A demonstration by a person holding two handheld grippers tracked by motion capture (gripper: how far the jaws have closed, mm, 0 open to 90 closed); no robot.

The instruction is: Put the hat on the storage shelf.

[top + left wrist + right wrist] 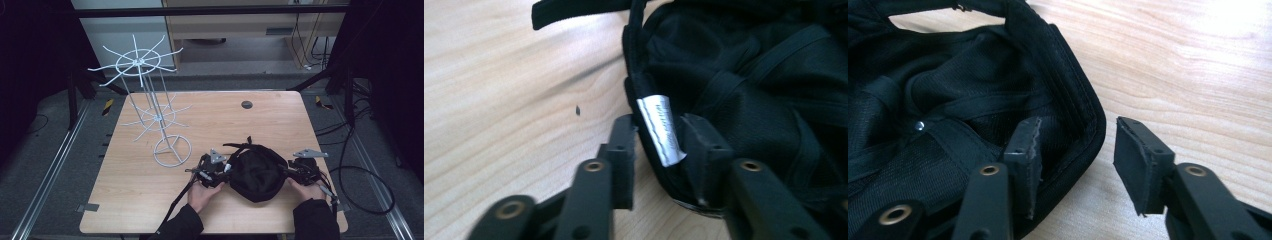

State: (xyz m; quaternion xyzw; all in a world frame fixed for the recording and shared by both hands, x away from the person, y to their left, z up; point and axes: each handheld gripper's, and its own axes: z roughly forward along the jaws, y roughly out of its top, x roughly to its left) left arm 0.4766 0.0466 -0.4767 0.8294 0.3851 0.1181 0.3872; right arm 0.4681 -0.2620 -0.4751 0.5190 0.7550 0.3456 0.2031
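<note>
A black cap (255, 172) lies upside down on the wooden table (150, 200), its strap trailing toward the far side. My left gripper (227, 172) is at its left rim. In the left gripper view the cap (749, 75) has a white label (661, 132) on its inner band, and my left gripper (659, 135) straddles that rim closely, one jaw outside and one inside. My right gripper (288, 172) is at the cap's right rim. In the right gripper view my right gripper (1078, 145) stands open across the cap (948, 100) rim, with a clear gap to the outer jaw.
A white wire display rack (150, 115) with two tiers of spoked hooks and a ring base (172, 150) stands at the table's back left. A small dark round cap (246, 104) sits in the tabletop near the far edge. Cables (360, 190) trail off the right side.
</note>
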